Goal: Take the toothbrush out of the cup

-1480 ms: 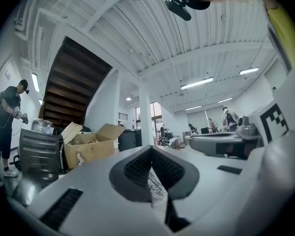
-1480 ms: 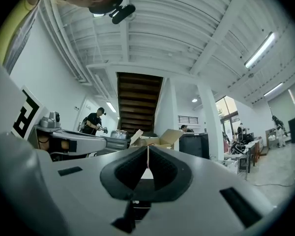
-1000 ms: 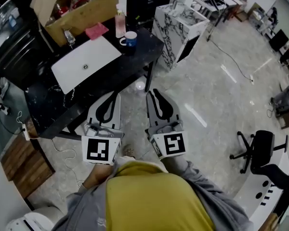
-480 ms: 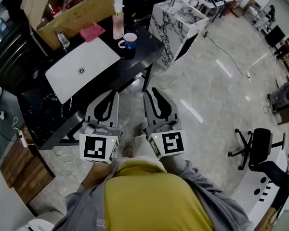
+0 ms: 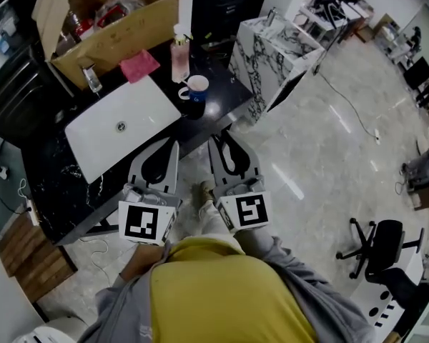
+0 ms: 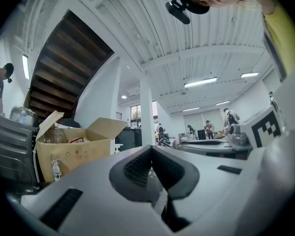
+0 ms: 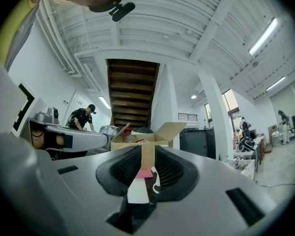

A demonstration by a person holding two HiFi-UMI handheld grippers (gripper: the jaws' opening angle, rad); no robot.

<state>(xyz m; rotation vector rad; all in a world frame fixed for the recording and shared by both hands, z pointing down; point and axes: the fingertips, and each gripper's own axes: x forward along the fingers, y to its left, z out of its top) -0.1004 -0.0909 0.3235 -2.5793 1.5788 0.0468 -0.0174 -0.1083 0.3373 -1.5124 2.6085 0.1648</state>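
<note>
A blue and white cup (image 5: 195, 86) stands on the black table (image 5: 53, 177), near its right front corner and beside the white sink (image 5: 121, 123). I cannot make out the toothbrush in it at this distance. Both grippers are held level in front of the table, short of it. My left gripper (image 5: 169, 146) shows only a narrow slit between its pads, with nothing in it. The jaws of my right gripper (image 5: 221, 140) are opening and empty. Through their gap in the right gripper view the cup (image 7: 155, 181) shows ahead.
A pink bottle (image 5: 179, 54), a pink cloth (image 5: 139, 65) and a faucet (image 5: 91, 77) stand behind the sink, with an open cardboard box (image 5: 111, 20) at the back. A marble-patterned cabinet (image 5: 272, 48) stands right of the table. An office chair (image 5: 375, 245) is at the far right.
The person has stepped toward the table, so both grippers now sit close to its front edge and the cup is nearer. The gap in the right jaws looks a little wider.
</note>
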